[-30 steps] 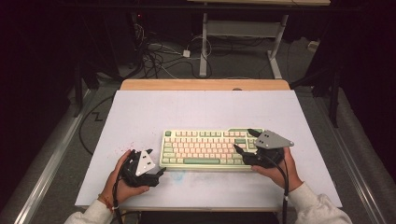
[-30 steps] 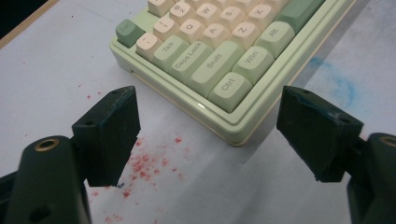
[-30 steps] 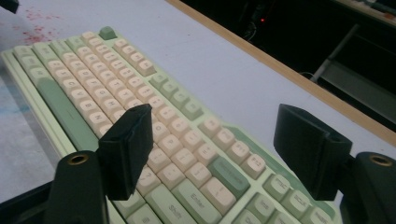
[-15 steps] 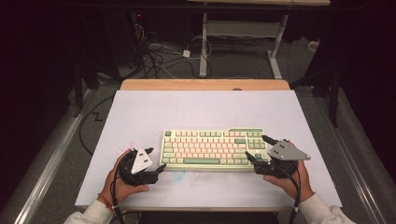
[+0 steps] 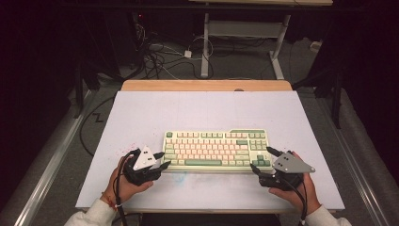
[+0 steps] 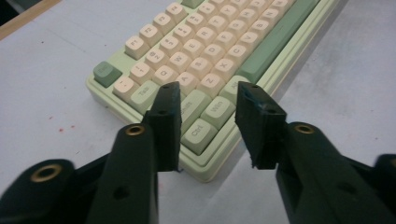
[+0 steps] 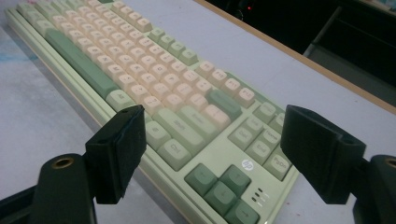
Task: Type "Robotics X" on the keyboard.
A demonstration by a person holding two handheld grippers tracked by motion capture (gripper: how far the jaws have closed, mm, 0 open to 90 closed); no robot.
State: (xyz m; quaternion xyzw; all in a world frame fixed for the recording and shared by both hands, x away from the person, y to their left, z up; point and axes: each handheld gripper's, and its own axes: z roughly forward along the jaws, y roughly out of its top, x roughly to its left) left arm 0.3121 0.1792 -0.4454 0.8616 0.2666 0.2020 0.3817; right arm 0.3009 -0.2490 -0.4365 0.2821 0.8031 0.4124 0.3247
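Overhead, pale table [image 5: 141,117] under keyboard [image 5: 216,149], dark cable-strewn floor [image 5: 164,56] beyond.

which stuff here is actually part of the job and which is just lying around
In the job:
keyboard, flat on the white table
left gripper, at its near left corner, jaws just closing, not yet gripping
right gripper, open at its near right corner

Lying about:
cables on the floor
desk frame beyond

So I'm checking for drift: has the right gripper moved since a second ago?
Yes. The right gripper has slid off the keyboard's right end toward the table's near right corner.
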